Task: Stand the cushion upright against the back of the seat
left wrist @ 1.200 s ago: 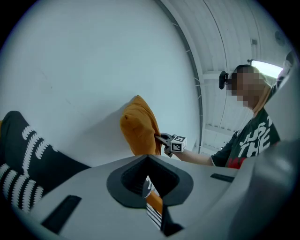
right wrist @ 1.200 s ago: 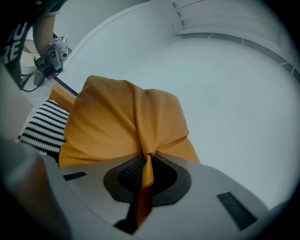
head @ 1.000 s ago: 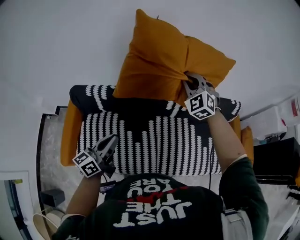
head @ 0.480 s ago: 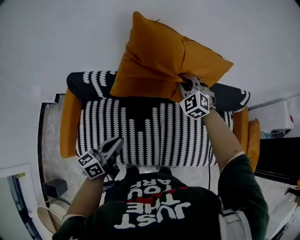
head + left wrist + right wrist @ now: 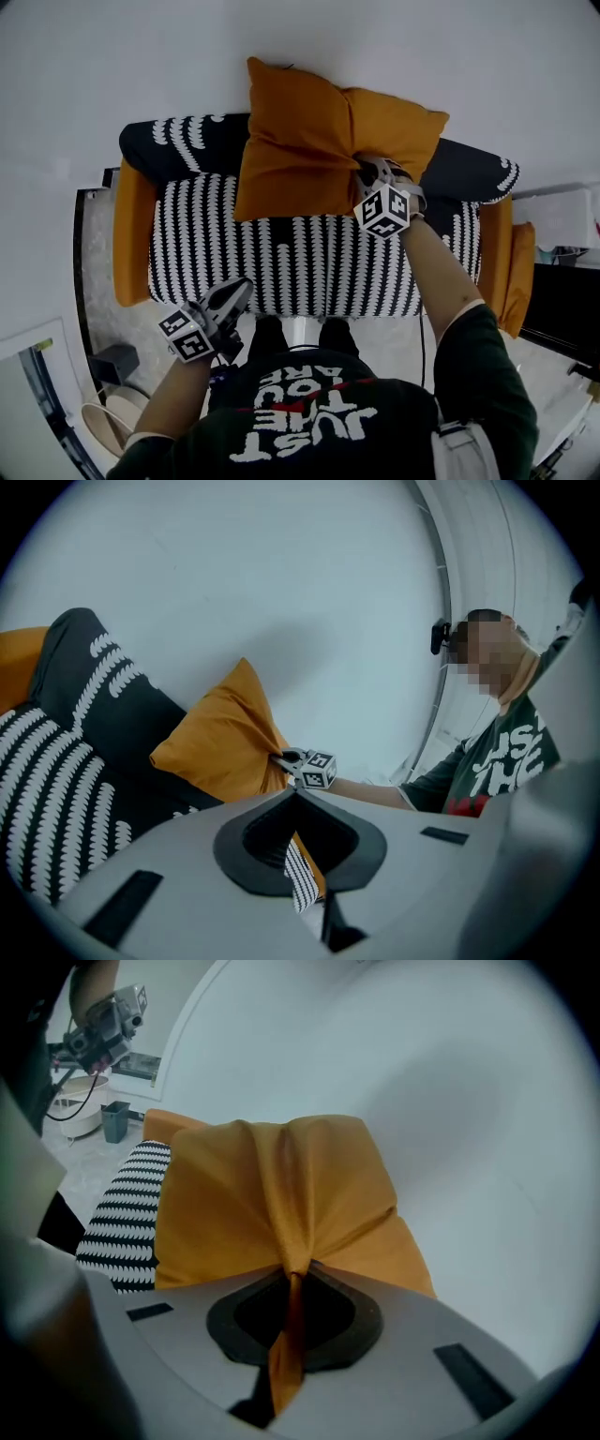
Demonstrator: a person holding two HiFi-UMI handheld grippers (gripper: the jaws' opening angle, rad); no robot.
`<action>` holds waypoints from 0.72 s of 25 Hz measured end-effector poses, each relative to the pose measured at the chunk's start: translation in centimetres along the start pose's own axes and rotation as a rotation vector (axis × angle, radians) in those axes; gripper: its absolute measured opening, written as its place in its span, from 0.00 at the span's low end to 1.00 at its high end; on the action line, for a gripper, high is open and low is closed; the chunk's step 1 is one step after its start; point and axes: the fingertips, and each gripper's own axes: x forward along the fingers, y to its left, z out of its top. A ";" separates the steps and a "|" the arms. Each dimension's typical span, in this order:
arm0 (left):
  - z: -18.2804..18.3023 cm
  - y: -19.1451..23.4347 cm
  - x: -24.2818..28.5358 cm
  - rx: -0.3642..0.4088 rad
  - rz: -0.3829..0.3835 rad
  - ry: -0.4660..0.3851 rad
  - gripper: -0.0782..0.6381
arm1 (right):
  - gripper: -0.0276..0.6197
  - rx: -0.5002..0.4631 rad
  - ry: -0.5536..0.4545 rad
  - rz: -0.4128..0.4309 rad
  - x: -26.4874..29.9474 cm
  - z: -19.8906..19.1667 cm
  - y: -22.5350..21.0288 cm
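Observation:
An orange cushion [image 5: 319, 141] stands tilted against the back [image 5: 183, 141] of a black-and-white patterned seat [image 5: 309, 267], its lower edge over the seat pad. My right gripper [image 5: 367, 174] is shut on a pinched fold of the cushion's fabric at its lower middle; in the right gripper view the fold [image 5: 292, 1241] runs between the jaws of the right gripper [image 5: 298, 1277]. My left gripper [image 5: 232, 296] hangs over the seat's front edge, jaws together, holding nothing. In the left gripper view the left gripper [image 5: 295, 791] points at the cushion [image 5: 225, 738] and the seat [image 5: 56, 771].
Orange armrests [image 5: 131, 234] [image 5: 497, 253] flank the seat, with a white wall [image 5: 94, 66] behind it. A black cabinet [image 5: 562, 314] stands at the right. A small dark bin [image 5: 117, 361] and a round basket [image 5: 98, 427] sit on the floor at the left.
The right gripper has brought the cushion down from above the backrest until it rests against the back. The left gripper has sunk a little by the seat's front edge.

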 end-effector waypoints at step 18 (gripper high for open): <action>-6.7 5.5 -1.2 -0.129 0.051 0.094 0.10 | 0.12 -0.037 0.187 0.162 11.2 -8.1 13.3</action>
